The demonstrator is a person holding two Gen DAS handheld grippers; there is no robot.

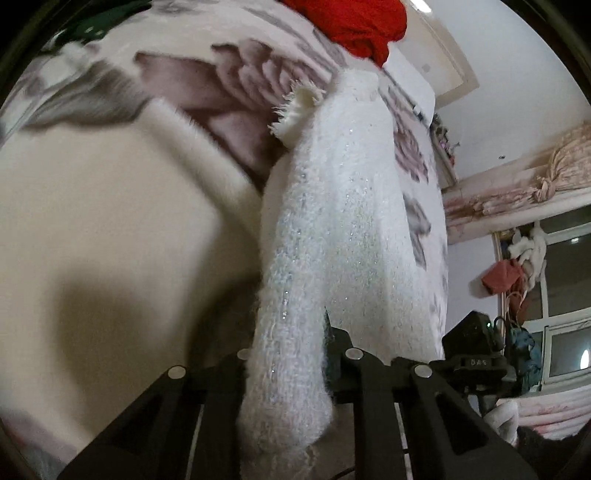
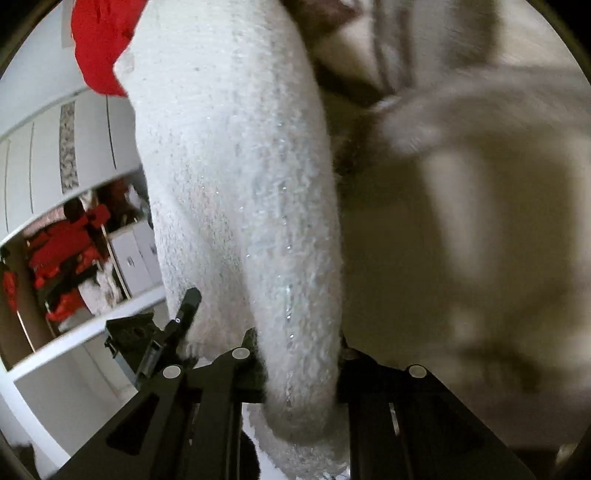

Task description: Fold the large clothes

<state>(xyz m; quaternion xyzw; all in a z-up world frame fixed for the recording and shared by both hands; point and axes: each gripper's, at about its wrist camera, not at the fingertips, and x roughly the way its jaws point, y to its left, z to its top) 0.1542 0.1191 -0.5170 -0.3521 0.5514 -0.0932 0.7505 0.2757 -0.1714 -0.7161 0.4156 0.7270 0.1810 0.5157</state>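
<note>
White sweater (image 1: 325, 229) fills the middle of both wrist views, a fuzzy knit with glinting threads. Left tool (image 1: 295, 354) is closed tight on a bunched fold of it, knit bulging out toward 6 o'clock. Right tool (image 2: 295, 350) is likewise clamped on a thick roll of the sweater (image 2: 240, 184), which runs up toward 12 o'clock. Beneath lies a floral blanket (image 1: 221, 85) on the bed, showing at 11 o'clock in the left view. Red cloth (image 1: 354, 26) sits at 12 o'clock there, touching the sweater's far end; in the right view it shows at 11 o'clock (image 2: 99, 44).
</note>
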